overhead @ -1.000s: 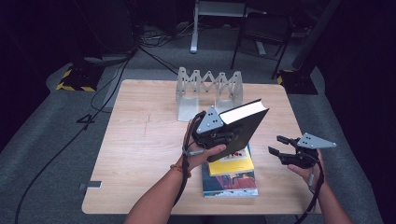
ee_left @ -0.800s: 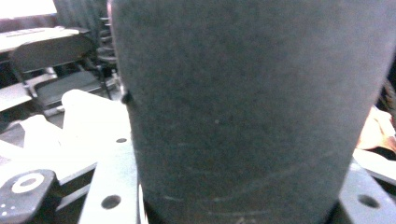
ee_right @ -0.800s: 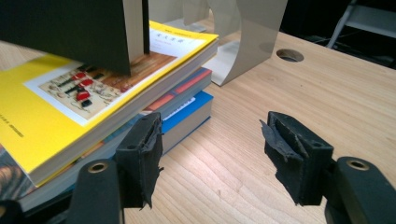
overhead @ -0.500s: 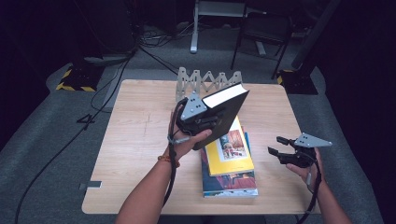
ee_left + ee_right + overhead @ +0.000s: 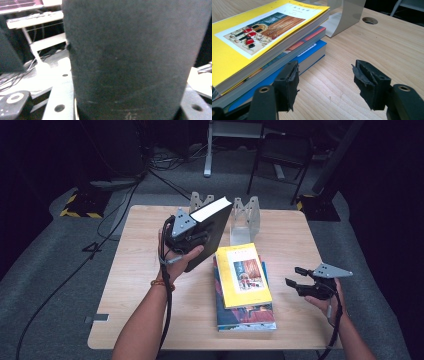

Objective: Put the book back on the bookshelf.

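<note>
The book (image 5: pixel 210 232) held up is black-covered with a white page edge. The top book of the stack (image 5: pixel 242 274) is yellow, bearing a white-bordered picture in brown and red; beneath it a blue-covered book (image 5: pixel 312 56) shows. The desk (image 5: pixel 135 270) is pale wood grain. The bookstand (image 5: pixel 246 217) is grey metal. Both claws' pads (image 5: pixel 290 75) are black.

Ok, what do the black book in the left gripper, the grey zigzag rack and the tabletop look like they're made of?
Black hardback book: matte, cloth-like cover; the left gripper view shows a fine grainy texture with faint scuffs.
Grey zigzag rack: probably bent sheet metal, thin, smooth, dull sheen.
Pale tabletop: wood or wood-look laminate; straight grain lines, satin finish.
</note>
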A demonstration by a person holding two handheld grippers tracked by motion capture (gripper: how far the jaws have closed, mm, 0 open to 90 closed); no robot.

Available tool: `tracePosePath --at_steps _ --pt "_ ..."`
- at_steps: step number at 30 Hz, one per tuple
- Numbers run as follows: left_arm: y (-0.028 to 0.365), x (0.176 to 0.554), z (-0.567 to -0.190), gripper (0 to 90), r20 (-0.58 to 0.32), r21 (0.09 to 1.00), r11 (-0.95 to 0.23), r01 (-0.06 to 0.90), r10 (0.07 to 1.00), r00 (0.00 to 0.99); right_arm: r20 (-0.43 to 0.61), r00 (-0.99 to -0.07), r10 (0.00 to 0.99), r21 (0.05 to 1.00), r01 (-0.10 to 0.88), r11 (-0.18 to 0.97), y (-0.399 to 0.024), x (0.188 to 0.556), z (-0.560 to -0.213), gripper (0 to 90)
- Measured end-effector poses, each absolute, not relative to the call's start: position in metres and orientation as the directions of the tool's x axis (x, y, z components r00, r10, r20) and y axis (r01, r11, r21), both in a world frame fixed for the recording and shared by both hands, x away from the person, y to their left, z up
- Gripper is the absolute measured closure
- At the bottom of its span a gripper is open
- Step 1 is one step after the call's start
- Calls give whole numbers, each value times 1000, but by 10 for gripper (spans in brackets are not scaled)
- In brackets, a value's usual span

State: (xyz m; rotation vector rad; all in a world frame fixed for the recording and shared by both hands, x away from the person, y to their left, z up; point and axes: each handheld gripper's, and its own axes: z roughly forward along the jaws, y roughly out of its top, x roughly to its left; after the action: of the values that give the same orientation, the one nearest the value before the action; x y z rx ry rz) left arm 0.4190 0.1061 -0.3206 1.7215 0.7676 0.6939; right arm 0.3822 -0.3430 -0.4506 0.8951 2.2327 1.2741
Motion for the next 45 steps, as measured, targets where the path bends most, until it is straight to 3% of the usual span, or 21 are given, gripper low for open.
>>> tracePosePath --at_steps 8,25,45 --pt "116 450 -334 523 27 958 -184 221 823 567 -37 -708 705 862 334 381 -342 383 -453 373" --pt "105 501 -367 523 53 928 -216 303 883 467 -53 -707 705 850 339 404 -343 386 -457 373" --pt "113 485 -387 514 22 940 -173 294 891 454 -60 -713 699 853 327 407 -343 385 -456 370"
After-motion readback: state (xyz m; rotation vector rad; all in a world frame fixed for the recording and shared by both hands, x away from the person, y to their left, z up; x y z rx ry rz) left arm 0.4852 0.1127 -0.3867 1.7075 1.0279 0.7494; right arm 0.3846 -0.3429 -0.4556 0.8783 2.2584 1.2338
